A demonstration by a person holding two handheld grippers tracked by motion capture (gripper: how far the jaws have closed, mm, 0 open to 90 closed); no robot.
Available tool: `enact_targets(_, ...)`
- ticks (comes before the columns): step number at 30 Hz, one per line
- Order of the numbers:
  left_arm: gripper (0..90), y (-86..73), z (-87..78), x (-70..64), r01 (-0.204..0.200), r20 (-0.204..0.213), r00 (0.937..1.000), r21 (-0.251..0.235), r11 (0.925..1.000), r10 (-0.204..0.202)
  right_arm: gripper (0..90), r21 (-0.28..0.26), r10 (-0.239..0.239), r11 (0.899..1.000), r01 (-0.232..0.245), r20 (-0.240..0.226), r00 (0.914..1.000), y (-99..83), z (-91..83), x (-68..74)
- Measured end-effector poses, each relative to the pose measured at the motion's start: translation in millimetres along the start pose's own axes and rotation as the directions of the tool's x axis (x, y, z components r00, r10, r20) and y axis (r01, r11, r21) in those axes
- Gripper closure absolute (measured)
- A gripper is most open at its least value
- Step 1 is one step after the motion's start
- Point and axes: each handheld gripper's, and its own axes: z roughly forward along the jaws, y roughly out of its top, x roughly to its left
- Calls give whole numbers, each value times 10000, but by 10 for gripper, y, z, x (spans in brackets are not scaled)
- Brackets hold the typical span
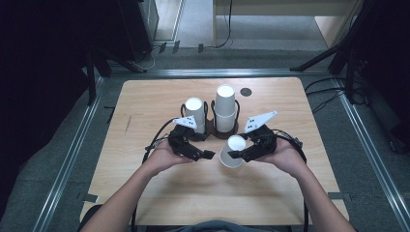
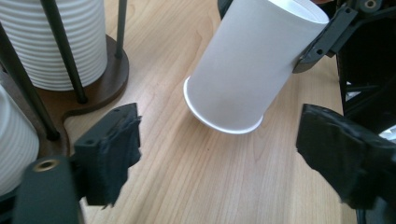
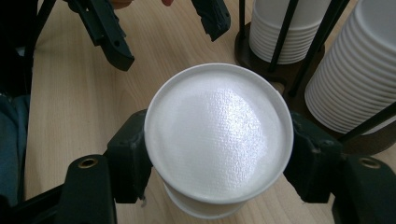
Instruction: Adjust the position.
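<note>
- Found the right gripper (image 1: 238, 152) shut on a paper cup (image 3: 218, 135), with one finger (image 3: 128, 163) pressed against each side of the wall, just under the closed base.
- Noted the cup upside down and tilted between those fingers, base toward the camera and open rim lowest, close over the table (image 1: 145, 96). Could not tell whether rim and wood touched.
- Found the left gripper (image 2: 224, 154) spread wide and holding nothing, its fingers (image 2: 112, 154) well apart, with the cup straight ahead of them and clear of both.
- Located the rack (image 2: 100, 88) just beyond both pairs of fingers, loaded with a tall stack of cups (image 1: 225, 108) and a shorter stack (image 1: 195, 113), both upside down between black rods.
- Judged the step in hand to be setting this single cup down, or passing it across, in front of the rack.
- Recommended a light, even squeeze, given a thin paper wall likely to dent or go oval under the right fingers.
- Recommended levelling the rim before lowering, to avoid a tip-over on release.
- Recommended bringing the left fingers in low on the wall, below the right fingers and square to it, and closing them only once centred.
- Recommended keeping both pairs of fingers clear of the rods and stacks behind.
</note>
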Motion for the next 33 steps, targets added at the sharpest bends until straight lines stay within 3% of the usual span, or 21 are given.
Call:
enact_targets(7,94,-42,75,0,-322,449,9985,64,9995,319,331,-460,139,9988,-154,-319,9994,14,30,-5)
enact_targets(23,95,-37,202,-93,-1054,513,9932,181,9943,1044,332,-981,230,9946,-326,-973,9950,166,64,67)
enact_targets(30,97,-27,271,-127,-1184,612,9913,330,9924,1163,333,-1101,559,9914,-705,-1303,9899,197,91,60)
enact_targets(33,132,-19,289,-155,-1408,608,9884,187,9899,1395,334,-1129,623,9905,-791,-1453,9874,204,101,65)
